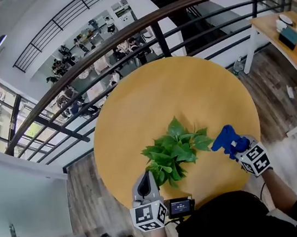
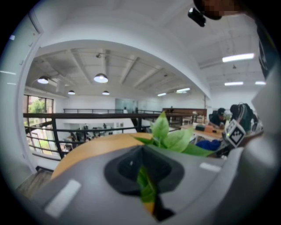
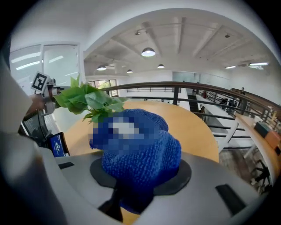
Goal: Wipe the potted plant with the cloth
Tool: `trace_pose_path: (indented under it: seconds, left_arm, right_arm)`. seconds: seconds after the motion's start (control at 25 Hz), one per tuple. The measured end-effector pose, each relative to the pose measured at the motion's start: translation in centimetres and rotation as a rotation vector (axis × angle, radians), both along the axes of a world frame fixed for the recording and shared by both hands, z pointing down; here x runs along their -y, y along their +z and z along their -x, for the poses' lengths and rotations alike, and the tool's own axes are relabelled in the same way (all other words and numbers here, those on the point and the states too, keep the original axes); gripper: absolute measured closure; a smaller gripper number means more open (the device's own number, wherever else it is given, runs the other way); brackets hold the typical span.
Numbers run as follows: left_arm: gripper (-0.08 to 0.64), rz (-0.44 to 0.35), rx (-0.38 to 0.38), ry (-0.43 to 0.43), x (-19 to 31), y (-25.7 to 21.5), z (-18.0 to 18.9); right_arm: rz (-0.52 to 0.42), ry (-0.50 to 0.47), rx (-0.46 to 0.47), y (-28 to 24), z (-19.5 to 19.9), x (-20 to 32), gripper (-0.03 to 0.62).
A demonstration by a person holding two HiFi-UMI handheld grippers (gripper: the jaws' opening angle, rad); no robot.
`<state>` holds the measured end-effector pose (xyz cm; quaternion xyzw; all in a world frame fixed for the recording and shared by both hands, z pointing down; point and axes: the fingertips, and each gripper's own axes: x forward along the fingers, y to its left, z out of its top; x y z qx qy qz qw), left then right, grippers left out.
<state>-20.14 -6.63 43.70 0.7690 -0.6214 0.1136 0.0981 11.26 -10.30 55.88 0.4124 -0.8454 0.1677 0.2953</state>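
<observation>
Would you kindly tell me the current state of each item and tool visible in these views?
Potted plant: standing on the round table, pot hidden under its foliage.
Left tool: shut on a leaf of the plant.
Right tool: shut on the cloth.
Cloth: bunched up, close beside the plant's leaves; contact unclear.

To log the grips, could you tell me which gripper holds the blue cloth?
The right gripper: its jaws are shut on the blue cloth, while the left gripper pinches a green leaf of the potted plant.
</observation>
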Motion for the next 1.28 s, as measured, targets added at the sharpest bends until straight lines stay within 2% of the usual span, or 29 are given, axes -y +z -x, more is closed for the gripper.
trace_pose_path:
  seconds: [0.12,0.2,0.32,0.4,0.48,0.56,0.64,0.72,0.88,1.0,1.12,1.28]
  left_arm:
    - [0.56,-0.003,-0.003,0.006,0.1,-0.1,-0.2]
    - [0.56,-0.003,-0.005,0.006,0.2,0.0,-0.2]
    - [0.561,-0.003,-0.007,0.004,0.2,0.2,-0.3]
    - [0.56,-0.002,-0.009,0.002,0.3,0.3,-0.4]
    - [0.56,0.002,-0.012,-0.003,0.3,0.4,-0.5]
    - [0.561,0.005,-0.013,-0.008,0.2,0.5,-0.4]
    - [0.56,0.006,-0.012,-0.01,0.2,0.4,-0.3]
    - [0.561,0.008,-0.011,-0.012,0.1,0.4,-0.2]
    - [0.561,0.011,-0.007,-0.02,0.1,0.6,0.2]
    - [0.561,0.007,-0.008,-0.019,0.0,0.4,0.4]
    - [0.56,0.01,-0.01,-0.013,0.0,0.4,0.3]
    - [0.561,0.013,-0.009,-0.005,0.2,0.5,-0.1]
  right_arm:
    - [-0.073,0.032,-0.002,-2.3,-1.4,2.2,0.428]
    - [-0.172,-0.013,0.025,-5.7,0.2,4.1,0.428]
    - [-0.315,-0.154,0.084,-10.8,5.6,6.4,0.428]
    - [-0.362,-0.275,0.098,-12.6,9.8,7.4,0.428]
    - [-0.365,-0.396,0.055,-12.1,13.5,7.9,0.428]
    - [-0.324,-0.471,-0.027,-9.6,15.6,8.6,0.428]
    - [-0.264,-0.477,-0.103,-6.5,15.7,10.0,0.428]
    - [-0.203,-0.43,-0.146,-3.9,14.3,11.8,0.428]
    - [-0.112,-0.258,-0.119,-1.8,9.9,14.6,0.428]
    - [-0.137,-0.195,-0.104,-2.8,8.1,15.1,0.428]
    - [-0.225,-0.262,-0.009,-6.3,9.8,13.6,0.428]
    - [-0.309,-0.423,0.116,-10.0,14.2,10.4,0.428]
